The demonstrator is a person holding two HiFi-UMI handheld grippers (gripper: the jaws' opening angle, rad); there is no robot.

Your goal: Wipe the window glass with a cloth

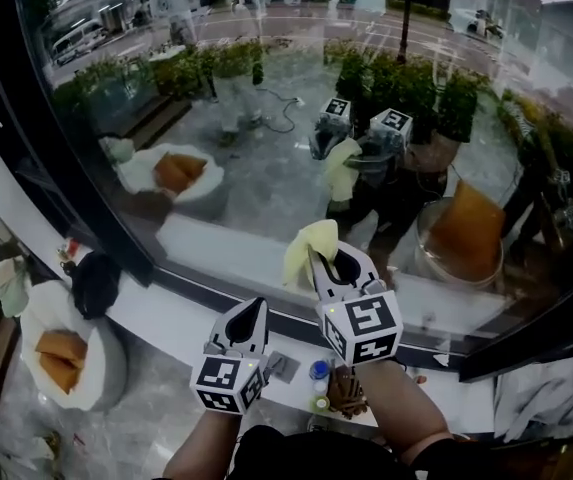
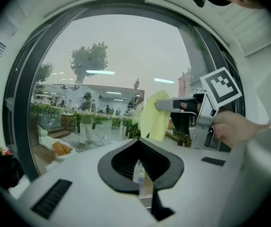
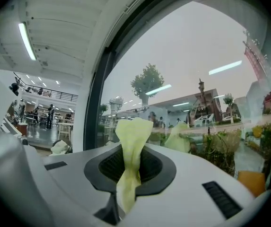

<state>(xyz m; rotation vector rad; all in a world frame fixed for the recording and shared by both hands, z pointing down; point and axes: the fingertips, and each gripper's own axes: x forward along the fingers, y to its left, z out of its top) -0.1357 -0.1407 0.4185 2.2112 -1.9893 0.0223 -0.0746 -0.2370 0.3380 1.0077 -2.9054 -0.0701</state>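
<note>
The window glass fills the head view, set in a black frame. My right gripper is raised just in front of the lower glass. It is shut on a pale yellow cloth, which sticks up between the jaws in the right gripper view. My left gripper hangs lower and to the left, over the white sill, shut with nothing in it. In the left gripper view the cloth and the right gripper show at the right. The glass reflects the cloth.
A white sill runs under the window, with small bottles near my hands. At the left are a black bag and a white round seat with orange cushions. Reflections of both grippers show in the glass.
</note>
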